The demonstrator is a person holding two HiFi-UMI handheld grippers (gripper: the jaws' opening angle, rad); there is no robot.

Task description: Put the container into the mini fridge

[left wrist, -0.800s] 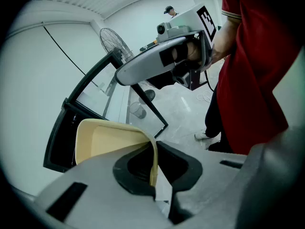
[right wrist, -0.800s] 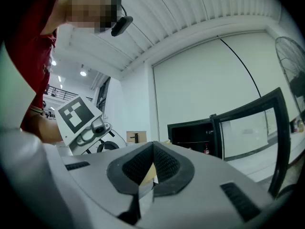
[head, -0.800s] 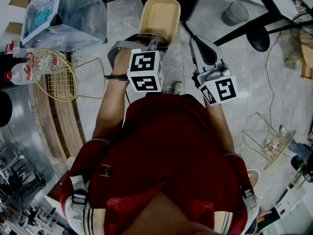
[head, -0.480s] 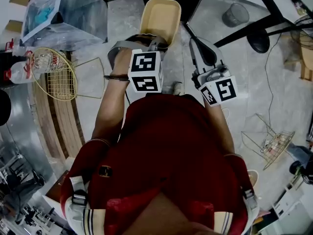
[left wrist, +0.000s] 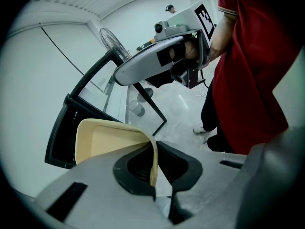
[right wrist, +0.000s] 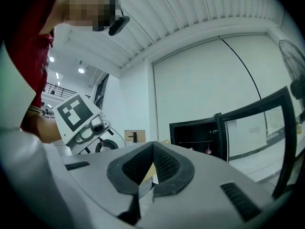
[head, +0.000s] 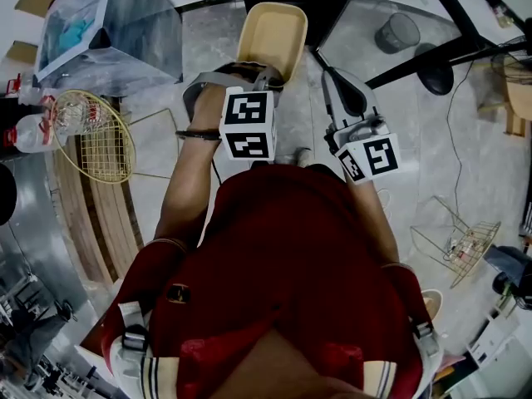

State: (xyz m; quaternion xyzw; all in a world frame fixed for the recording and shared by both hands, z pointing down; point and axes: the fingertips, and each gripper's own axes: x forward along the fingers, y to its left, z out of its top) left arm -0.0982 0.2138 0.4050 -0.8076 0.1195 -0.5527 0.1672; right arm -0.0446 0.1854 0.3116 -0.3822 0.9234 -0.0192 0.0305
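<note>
While the left tongs (left wrist: 154, 171) pinch the rim of the one container (head: 273, 36), the right tongs (right wrist: 151, 166) sit closed (empty); only the right gripper view shows inside the one fridge (right wrist: 196, 137).

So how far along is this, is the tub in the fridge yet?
Not yet. Done: the mini fridge stands open. In hand: the left claw grips the beige container by its rim, held out before the fridge. Left: setting it inside.
</note>
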